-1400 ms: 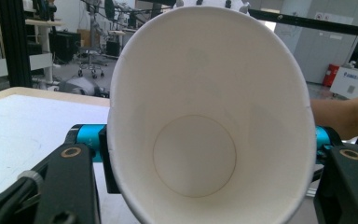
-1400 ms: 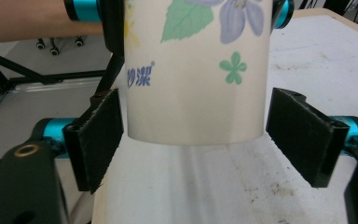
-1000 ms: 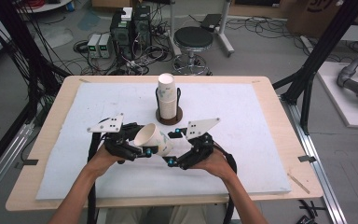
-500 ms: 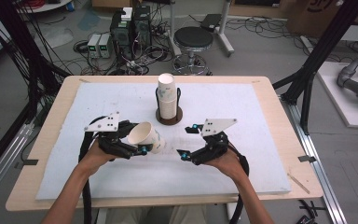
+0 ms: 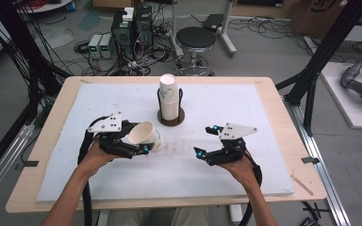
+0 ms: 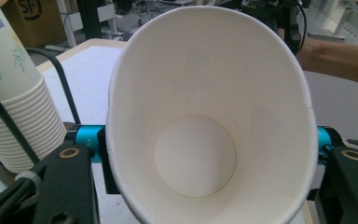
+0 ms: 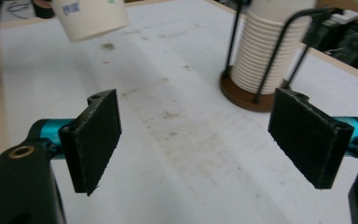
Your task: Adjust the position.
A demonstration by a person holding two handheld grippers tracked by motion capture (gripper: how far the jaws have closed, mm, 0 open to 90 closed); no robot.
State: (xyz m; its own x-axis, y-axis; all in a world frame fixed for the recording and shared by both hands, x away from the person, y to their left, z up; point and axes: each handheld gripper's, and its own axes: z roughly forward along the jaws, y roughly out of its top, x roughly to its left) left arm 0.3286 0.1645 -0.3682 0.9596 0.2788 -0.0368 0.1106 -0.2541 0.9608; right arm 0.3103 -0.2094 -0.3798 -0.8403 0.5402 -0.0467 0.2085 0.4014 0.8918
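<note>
A white paper cup (image 5: 145,134) lies on its side above the mat, its mouth toward my left gripper's camera. My left gripper (image 5: 143,140) is shut on it, and the cup (image 6: 209,140) is squeezed to an oval between the jaws. A tall stack of paper cups (image 5: 169,99) stands in a wire holder on a round brown base at the mat's far middle. To the right of the held cup, my right gripper (image 5: 205,140) hovers low over the mat, apart from it. Its jaws stand wide open with nothing between the pads (image 7: 98,140). The held cup (image 7: 91,16) and the stack (image 7: 265,51) lie ahead of them.
A white foam mat (image 5: 245,117) covers most of the wooden table (image 5: 290,127). A round stool (image 5: 195,40) and electronics boxes (image 5: 132,26) with cables stand on the floor beyond the far edge. Black frame legs (image 5: 320,66) rise at the right.
My right gripper has drawn away to the right from the cup and now stands apart and open. The left gripper has kept the cup in about the same place.
</note>
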